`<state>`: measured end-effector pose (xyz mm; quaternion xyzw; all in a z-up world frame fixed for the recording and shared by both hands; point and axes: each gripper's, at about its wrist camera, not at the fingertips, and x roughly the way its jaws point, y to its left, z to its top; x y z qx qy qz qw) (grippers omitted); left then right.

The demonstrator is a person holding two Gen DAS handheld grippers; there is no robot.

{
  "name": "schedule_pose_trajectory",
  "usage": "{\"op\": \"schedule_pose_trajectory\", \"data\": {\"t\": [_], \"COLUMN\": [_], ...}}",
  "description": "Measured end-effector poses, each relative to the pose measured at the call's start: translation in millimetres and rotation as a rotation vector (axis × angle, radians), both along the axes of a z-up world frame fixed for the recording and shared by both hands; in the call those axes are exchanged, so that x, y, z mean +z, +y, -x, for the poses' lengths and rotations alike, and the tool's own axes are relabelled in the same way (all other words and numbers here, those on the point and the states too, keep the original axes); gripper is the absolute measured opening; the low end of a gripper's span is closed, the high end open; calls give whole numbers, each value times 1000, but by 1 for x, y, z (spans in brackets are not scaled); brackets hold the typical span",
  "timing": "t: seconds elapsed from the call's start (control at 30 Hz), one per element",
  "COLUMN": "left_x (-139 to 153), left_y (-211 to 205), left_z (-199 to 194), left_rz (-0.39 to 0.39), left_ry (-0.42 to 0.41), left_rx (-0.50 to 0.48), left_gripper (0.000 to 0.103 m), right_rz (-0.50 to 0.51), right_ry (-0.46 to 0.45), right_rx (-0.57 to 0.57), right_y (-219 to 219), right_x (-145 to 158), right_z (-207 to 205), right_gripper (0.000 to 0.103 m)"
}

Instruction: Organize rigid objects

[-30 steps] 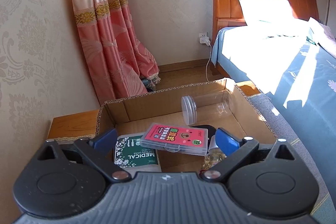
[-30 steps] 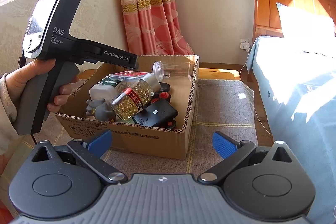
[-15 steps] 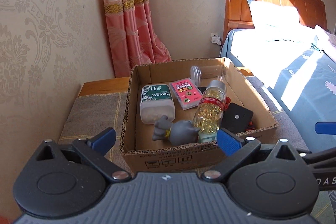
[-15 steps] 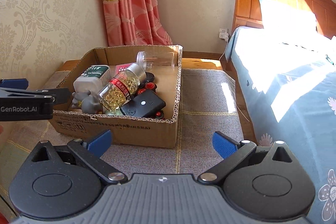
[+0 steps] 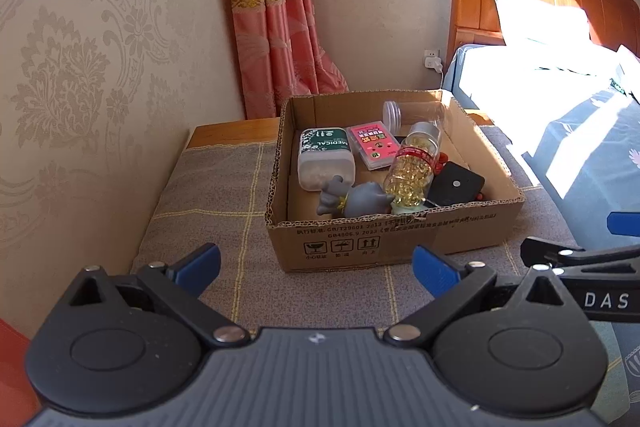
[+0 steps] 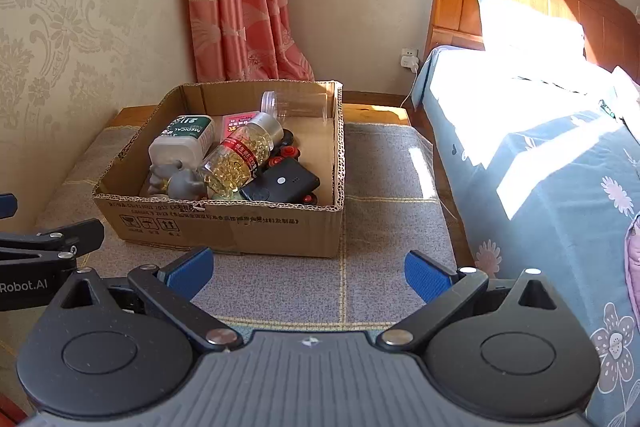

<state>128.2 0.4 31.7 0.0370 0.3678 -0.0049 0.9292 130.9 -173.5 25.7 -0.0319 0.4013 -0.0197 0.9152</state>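
Note:
An open cardboard box stands on a grey checked mat. In it lie a white and green MEDICAL tub, a pink card case, a clear empty jar, a bottle of yellow capsules, a grey toy figure and a black device. My left gripper is open and empty, short of the box's front wall. My right gripper is open and empty, in front of the box's right corner.
The mat lies on a low wooden platform by a patterned wall. A bed with a blue cover and wooden headboard stands to the right. A pink curtain hangs behind the box. The right gripper's body shows in the left view.
Both grippers have pulled back from the box and away from it. The left gripper was over the box a second ago; it now sits in front of it. Both stay open.

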Motion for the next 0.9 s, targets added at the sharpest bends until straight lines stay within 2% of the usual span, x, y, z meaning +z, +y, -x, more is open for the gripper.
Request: {"op": "schedule_pose_trajectory", "data": {"t": [0.9], "left_x": [5], "left_y": [2], "left_z": [6], "left_rz": [-3], "left_ry": [-3], "left_rx": [8], "left_gripper": [102], "right_rz": [6], "right_ry": [-21], "right_rx": [4], "right_y": [5], "right_x": [8], "right_z": [2], "right_gripper": [103]}}
